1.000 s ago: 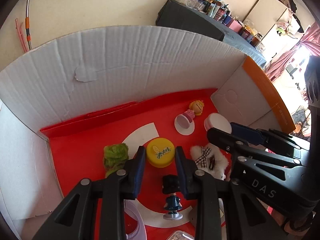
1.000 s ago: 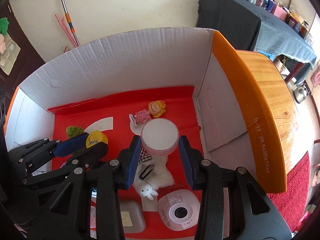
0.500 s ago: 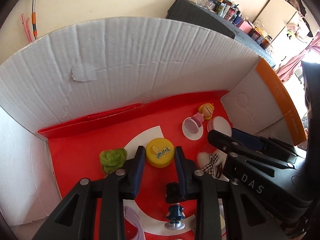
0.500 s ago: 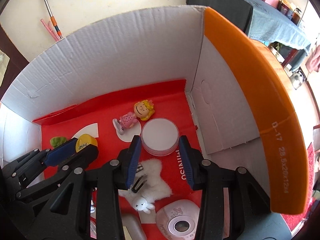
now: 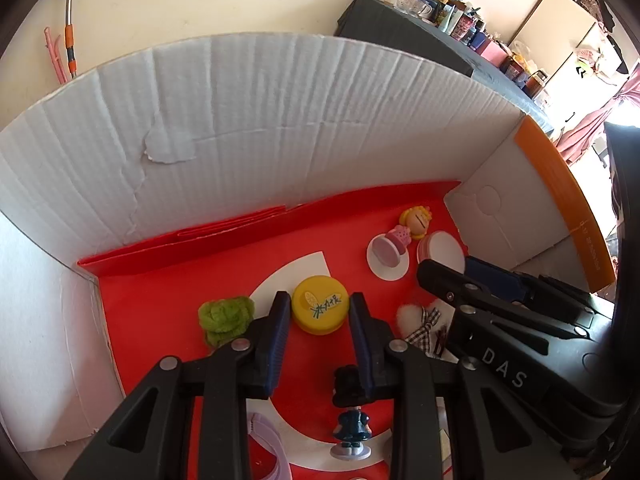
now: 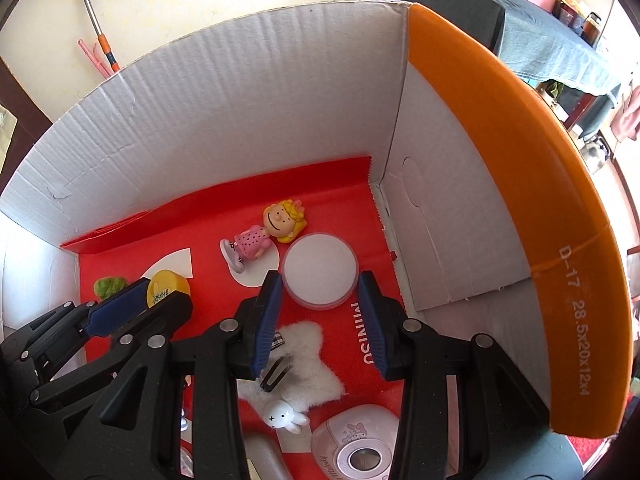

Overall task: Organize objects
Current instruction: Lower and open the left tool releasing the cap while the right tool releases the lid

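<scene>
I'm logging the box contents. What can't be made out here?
- Grey oblong thing, right wrist view: cut by the bottom edge and tool arms.
- Lilac item, left wrist view: mostly behind the left tool.
- Figurine there: head hidden by a tool finger.
- Whether that tool's pads press the yellow cap: unclear.

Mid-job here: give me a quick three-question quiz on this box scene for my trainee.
1. True or false: the blonde doll in a pink dress lies flat on the red floor of the white cardboard box.
2. Which thing sits between the fingers of the right gripper? A) the round white-lidded tin B) a green glass bottle C) a blue mug
3. Fill in: the left gripper is shut on the round ___ plastic cap with blue writing.

Key: 1 true; 2 A; 3 yellow.
</scene>
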Tool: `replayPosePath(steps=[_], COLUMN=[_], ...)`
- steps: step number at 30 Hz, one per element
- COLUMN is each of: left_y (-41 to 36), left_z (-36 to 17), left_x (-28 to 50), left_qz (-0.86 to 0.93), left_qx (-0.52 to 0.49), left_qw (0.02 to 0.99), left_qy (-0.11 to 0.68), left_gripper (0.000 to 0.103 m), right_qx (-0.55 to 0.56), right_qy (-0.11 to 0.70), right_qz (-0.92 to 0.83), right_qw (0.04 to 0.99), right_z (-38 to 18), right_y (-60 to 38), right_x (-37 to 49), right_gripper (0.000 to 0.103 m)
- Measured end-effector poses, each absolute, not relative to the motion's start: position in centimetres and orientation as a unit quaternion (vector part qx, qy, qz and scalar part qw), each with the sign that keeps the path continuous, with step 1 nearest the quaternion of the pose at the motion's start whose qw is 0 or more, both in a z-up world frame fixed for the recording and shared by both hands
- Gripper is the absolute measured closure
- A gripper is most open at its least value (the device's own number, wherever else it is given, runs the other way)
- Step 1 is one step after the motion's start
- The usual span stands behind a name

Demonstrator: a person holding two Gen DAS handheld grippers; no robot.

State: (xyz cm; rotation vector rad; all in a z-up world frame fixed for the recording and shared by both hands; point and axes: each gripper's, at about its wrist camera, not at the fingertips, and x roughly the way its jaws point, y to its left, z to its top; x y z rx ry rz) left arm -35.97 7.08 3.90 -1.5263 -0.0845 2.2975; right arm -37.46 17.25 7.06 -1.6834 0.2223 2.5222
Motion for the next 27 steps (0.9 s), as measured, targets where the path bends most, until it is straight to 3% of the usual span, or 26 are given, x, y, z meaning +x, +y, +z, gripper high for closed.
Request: replayPosePath(steps=[27], left_y=[6.9], left_z=[3.74], left_x=[-36.27], left_qz=[0.818], left_qx=[-0.543], left_qw=[0.189], left_qy=[-0.027], left_gripper=[0.071], right_qx=[-0.556], right_qy=[0.072], right_qz=[0.826], right_qw=[0.055], right_z=[7.22], right_y=[17.06], right_x=[-37.36], right_gripper=[0.065])
